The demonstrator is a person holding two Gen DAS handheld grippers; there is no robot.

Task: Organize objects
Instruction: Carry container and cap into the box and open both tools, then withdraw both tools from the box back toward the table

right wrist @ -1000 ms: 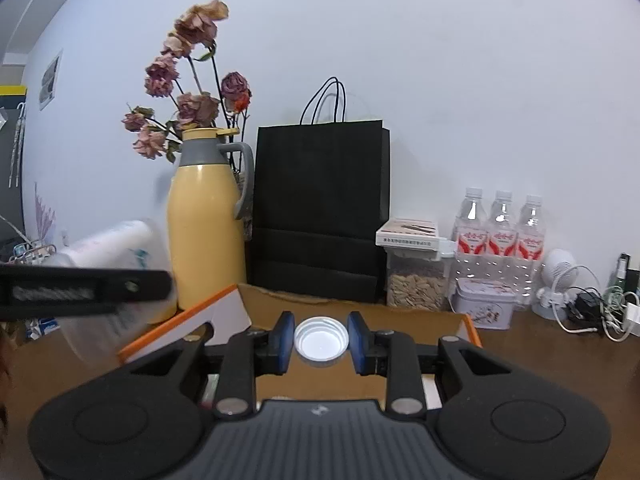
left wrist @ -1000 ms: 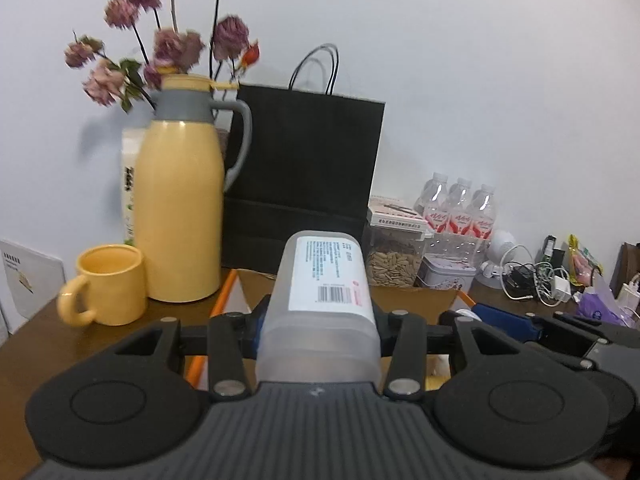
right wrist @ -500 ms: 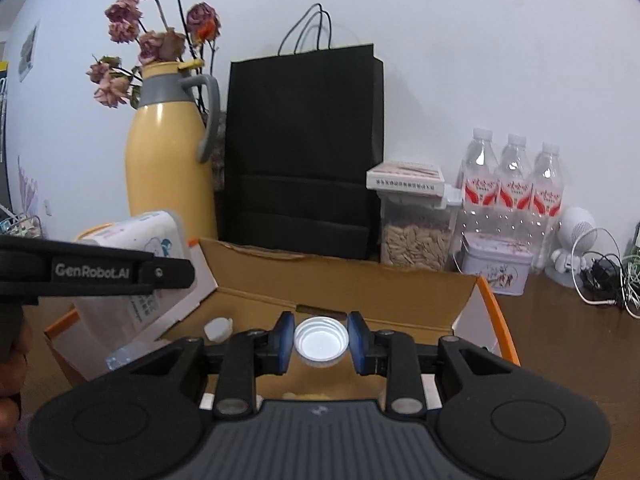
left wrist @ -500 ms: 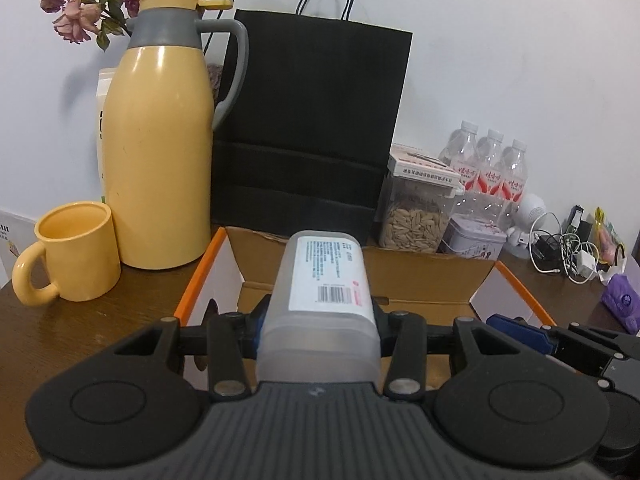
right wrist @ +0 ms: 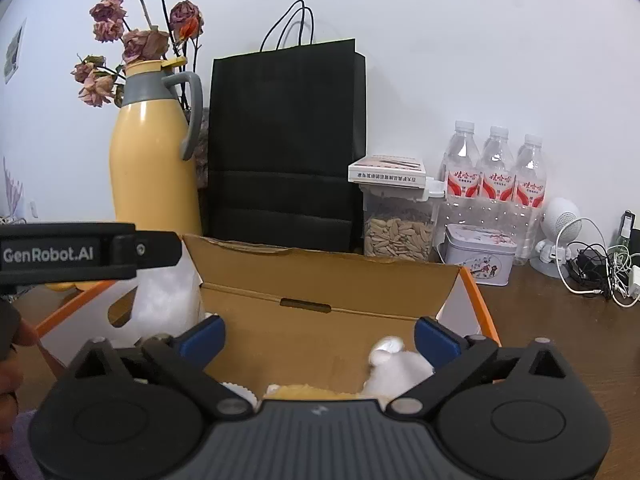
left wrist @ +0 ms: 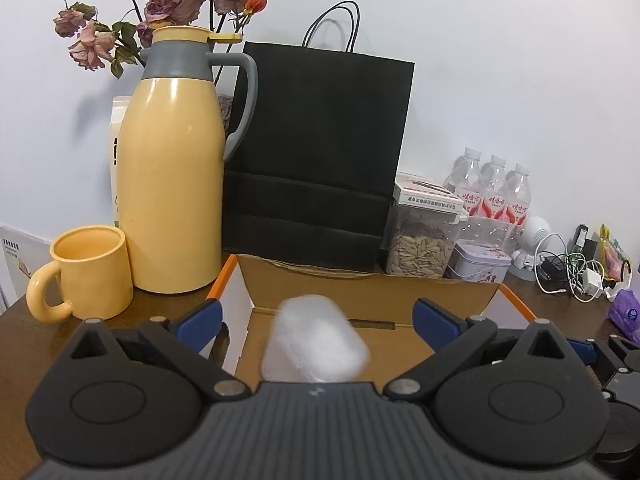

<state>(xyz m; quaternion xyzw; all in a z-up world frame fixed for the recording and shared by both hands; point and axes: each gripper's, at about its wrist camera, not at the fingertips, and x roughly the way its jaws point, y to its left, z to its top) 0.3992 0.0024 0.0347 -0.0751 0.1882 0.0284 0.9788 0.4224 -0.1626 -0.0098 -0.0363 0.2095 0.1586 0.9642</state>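
Note:
My left gripper hangs over an open cardboard box with orange edges, its jaws opening wide. A translucent white bottle, blurred, drops between them, and neither blue pad touches it. In the right wrist view my right gripper is over the same box, jaws opening too. A small white cap, blurred, falls free near the right pad. The left gripper's finger shows at the left edge there, with the blurred bottle below it.
A yellow thermos jug and yellow mug stand left of the box. Behind it are a black paper bag, a seed jar, a tin, water bottles and tangled cables. Small items lie in the box.
Both grippers went from shut to wide open. The left let go of the bottle and the right let go of the cap; both now drop blurred toward the box.

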